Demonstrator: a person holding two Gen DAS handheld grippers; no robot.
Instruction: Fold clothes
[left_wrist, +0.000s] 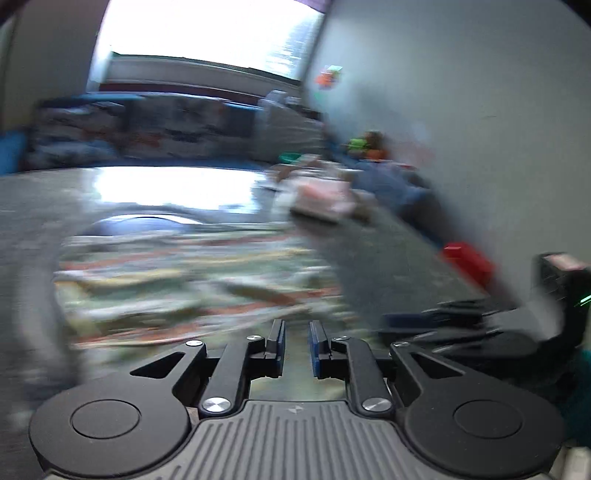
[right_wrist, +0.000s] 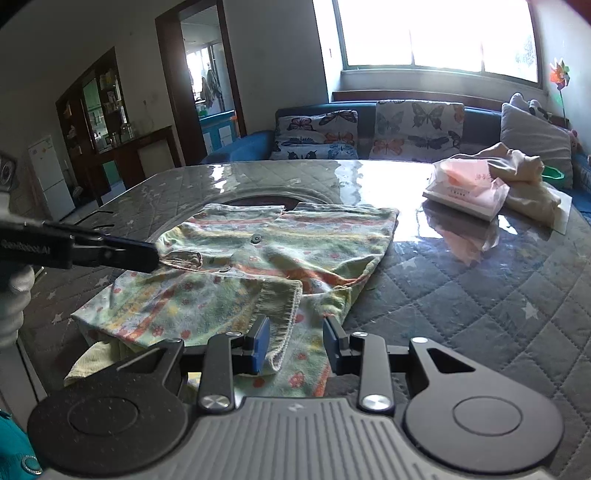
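Right gripper sits lowest in its own view, jaws spread partway; a ribbed cuff of the garment lies in the gap against the blue pad of the 9 o'clock finger, other finger clear of it, so no pinch. Garment is a small striped, flower-print top in green, orange and yellow, laid mostly flat on the quilted grey table cover, one sleeve folded across toward 6 o'clock, a dark button near its middle. Left gripper enters that view from 9 o'clock, its black tip over the garment's collar edge; can't tell from there whether it touches. Left wrist view is heavily motion-blurred: left gripper jaws show a narrow gap between the blue pads, nothing clamped, blurred garment underneath. Right gripper shows as a black smear at 3 o'clock. Pink-and-white packet and a cream cloth sit at the table's 1 o'clock side, well apart from the garment. Blue sofa with butterfly cushions beyond the table at 12 o'clock, under a bright window.
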